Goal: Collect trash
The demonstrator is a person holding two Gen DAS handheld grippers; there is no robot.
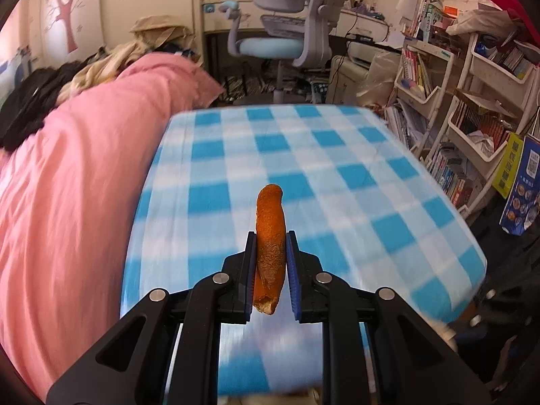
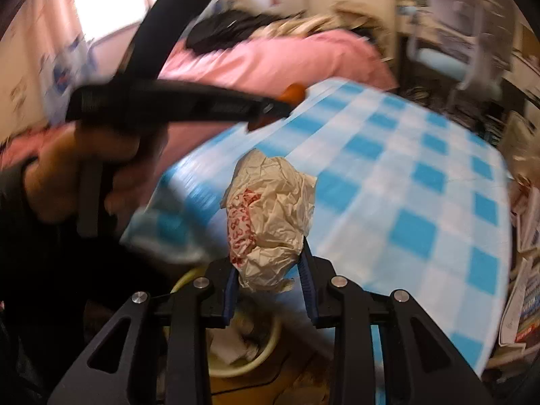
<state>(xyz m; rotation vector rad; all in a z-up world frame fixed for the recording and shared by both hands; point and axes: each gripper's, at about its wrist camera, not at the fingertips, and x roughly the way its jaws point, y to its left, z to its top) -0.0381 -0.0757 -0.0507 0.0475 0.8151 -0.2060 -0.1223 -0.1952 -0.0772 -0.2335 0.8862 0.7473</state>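
Trash is in both our tools now. Our left gripper [image 1: 270, 253] is clamped on a strip of orange peel [image 1: 270, 233], held upright above the checked tablecloth [image 1: 337, 175]. Our right gripper [image 2: 268, 266] is clenched around a crumpled paper wrapper [image 2: 270, 222] with red print, lifted off the cloth near the table's edge.

From the right wrist we also see the other hand [image 2: 84, 168] with its tool and the peel [image 2: 293, 92] at its tip, out over the far side of the table.

Below the right gripper, off the table's edge, sits a pale yellow bin [image 2: 243, 361] with scraps already in it. We judge the picking-up done for these two pieces; dropping them in the bin is left. The cloth we can see holds nothing more, though blur hides detail.
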